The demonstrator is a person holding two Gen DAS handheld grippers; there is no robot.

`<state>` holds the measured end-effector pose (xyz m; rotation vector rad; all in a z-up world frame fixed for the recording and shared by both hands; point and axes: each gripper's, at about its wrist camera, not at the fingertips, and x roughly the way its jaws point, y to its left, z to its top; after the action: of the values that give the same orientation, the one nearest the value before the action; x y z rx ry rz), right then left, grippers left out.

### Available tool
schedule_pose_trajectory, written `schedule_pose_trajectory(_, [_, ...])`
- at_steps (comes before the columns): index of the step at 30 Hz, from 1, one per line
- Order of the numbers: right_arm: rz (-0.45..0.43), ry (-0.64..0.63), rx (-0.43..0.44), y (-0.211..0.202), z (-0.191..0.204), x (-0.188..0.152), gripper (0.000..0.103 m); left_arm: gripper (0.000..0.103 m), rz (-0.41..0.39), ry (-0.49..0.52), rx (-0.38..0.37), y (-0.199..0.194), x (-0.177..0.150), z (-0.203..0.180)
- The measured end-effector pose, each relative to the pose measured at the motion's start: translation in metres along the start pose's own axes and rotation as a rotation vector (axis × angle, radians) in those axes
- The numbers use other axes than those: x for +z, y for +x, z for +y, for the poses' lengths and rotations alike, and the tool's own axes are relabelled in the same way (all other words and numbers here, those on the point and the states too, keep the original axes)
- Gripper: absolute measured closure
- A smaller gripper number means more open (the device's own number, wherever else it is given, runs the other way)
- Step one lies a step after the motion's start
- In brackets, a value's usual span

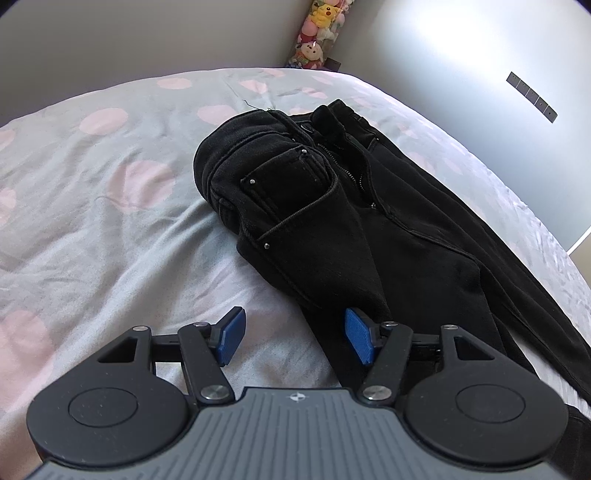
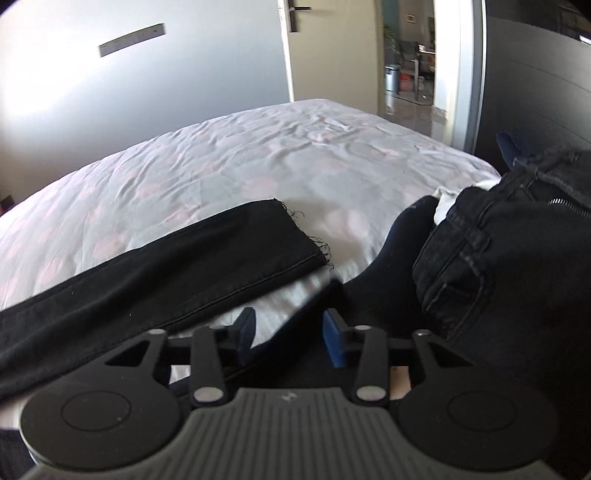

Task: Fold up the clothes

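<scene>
Black jeans [image 1: 332, 206] on the bed [image 1: 110, 184], already doubled lengthwise, one leg on the other, waistband far from the left gripper [image 1: 291, 338]. Left gripper spread wide, nothing between the blue pads [image 1: 232, 334], hovering just off the near edge of the thigh, one pad over bare sheet, the other over denim. Right gripper [image 2: 290, 338] likewise parted and empty, poised just beside the long edge of the leg, short of the frayed hem [image 2: 295, 236].

Judged as the pause between folds: lengthwise fold done, crosswise fold not yet begun. Next move likely a pinch at the hem end on the right and a steadying hold near the thigh on the left, then hem carried toward the waistband; both layers to be caught together, or the upper leg slides off the lower.

Further out, a second heap of dark clothes [image 2: 498, 240] at the bed's right edge, with something white tucked behind; number and kind of garments hard to tell. Middle of the jeans cut off in both views. Right view blurred near the pads, so contact with the sheet unclear. Plush toys [image 1: 317, 33] in the far corner, open doorway [image 2: 406, 62] beyond the bed.
</scene>
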<state>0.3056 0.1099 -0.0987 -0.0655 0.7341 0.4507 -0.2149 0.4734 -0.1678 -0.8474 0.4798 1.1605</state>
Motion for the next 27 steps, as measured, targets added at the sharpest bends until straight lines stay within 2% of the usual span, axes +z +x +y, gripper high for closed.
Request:
schedule_pose_trajectory(3, [0.034,0.003,0.022,-0.014,-0.02,-0.002,0.058,0.033,-0.001,0.001,0.004,0.0,0.0,-0.001])
schedule_pose_trajectory(6, [0.118,0.023,0.059,-0.019,-0.036,-0.012,0.062,0.033,-0.003,0.005,0.009,0.0,0.0,-0.001])
schedule_pose_trajectory(8, [0.179,-0.016,0.08,-0.016,-0.03,-0.027,0.07,0.033,-0.006,0.008,0.014,0.0,0.0,-0.002])
schedule_pose_trajectory(12, [0.281,-0.098,0.099,-0.004,-0.011,-0.056,0.07,0.033,-0.015,0.014,0.039,-0.002,0.0,-0.001])
schedule_pose_trajectory(13, [0.302,-0.112,0.1,0.002,-0.005,-0.063,0.063,0.033,-0.017,0.013,0.042,-0.002,0.0,0.0])
schedule_pose_trajectory(14, [0.321,-0.125,0.098,0.007,0.001,-0.07,0.052,0.033,-0.018,0.011,0.044,-0.003,0.0,0.001])
schedule_pose_trajectory(16, [0.34,-0.146,0.059,0.02,0.011,-0.078,0.047,0.033,-0.019,0.007,0.045,-0.003,0.001,0.002])
schedule_pose_trajectory(18, [0.336,-0.176,0.03,0.028,0.021,-0.082,0.054,0.033,-0.019,0.005,0.044,-0.003,0.001,0.002])
schedule_pose_trajectory(19, [0.329,-0.171,0.02,0.03,0.023,-0.082,0.072,0.033,-0.02,0.005,0.042,-0.002,0.001,0.003])
schedule_pose_trajectory(20, [0.316,-0.164,0.02,0.03,0.027,-0.079,0.084,0.033,-0.019,0.007,0.04,-0.002,0.001,0.003])
schedule_pose_trajectory(23, [0.261,-0.164,0.026,0.028,0.043,-0.07,0.089,0.033,-0.017,0.013,0.037,0.0,0.001,0.001])
schedule_pose_trajectory(27, [0.119,-0.314,0.065,0.013,0.098,-0.064,0.089,0.033,-0.019,0.015,0.033,0.001,0.002,0.0])
